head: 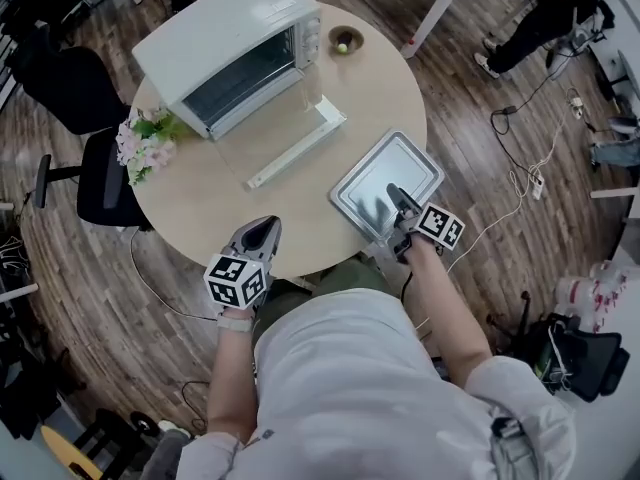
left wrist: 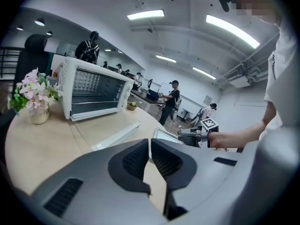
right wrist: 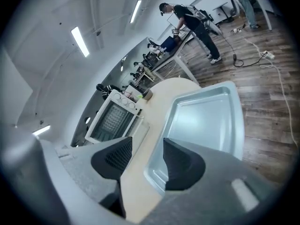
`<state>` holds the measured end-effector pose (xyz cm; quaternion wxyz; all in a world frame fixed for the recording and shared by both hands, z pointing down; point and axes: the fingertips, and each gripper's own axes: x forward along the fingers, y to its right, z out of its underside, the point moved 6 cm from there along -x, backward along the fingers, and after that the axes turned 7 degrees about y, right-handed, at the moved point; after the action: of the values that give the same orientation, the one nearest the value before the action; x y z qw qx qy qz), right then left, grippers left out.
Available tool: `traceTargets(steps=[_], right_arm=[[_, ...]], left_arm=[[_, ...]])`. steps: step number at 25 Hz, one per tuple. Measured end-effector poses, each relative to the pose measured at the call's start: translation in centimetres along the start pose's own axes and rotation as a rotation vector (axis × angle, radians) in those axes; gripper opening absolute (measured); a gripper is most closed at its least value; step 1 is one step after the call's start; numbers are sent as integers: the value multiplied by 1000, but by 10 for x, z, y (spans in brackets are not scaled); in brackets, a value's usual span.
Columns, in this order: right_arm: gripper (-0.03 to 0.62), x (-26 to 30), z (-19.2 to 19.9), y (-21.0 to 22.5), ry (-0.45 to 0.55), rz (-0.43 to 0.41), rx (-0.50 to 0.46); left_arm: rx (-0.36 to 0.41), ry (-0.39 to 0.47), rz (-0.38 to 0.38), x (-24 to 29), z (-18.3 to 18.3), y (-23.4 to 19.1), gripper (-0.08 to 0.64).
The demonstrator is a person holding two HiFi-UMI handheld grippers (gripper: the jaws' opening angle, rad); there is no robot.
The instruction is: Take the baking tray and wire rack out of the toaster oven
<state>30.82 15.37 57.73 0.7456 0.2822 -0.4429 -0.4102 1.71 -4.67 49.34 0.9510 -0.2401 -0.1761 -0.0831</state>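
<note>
- Head view: flat silver metal baking tray (head: 405, 168) lies on the round beige table (head: 385, 88), to the right of the white boxy toaster oven (head: 225, 38) and apart from it.
- Oven's glass door (head: 285, 128) is folded down, open.
- Right gripper (head: 397, 198) is over the tray's near edge, jaws spread, pinching nothing.
- Left gripper (head: 265, 226) is at the table's near edge, jaws pressed together, empty.
- Left gripper view: thin wire rack (left wrist: 93, 102) sits inside the oven.

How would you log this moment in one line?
baking tray: out, on table | right tongs: open, over tray | left tongs: shut, empty | toaster oven: door open
</note>
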Motion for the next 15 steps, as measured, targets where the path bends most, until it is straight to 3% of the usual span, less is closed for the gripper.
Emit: traceTargets(steps=[9,15], right_arm=[[211,69,27,-67,-154,-216,-5],[135,106,44,-106,-239,-318,-29]], left_arm=[[-59,109,-193,-52,6,-11,2],[-98,164,-302,-80,9,-16,2]])
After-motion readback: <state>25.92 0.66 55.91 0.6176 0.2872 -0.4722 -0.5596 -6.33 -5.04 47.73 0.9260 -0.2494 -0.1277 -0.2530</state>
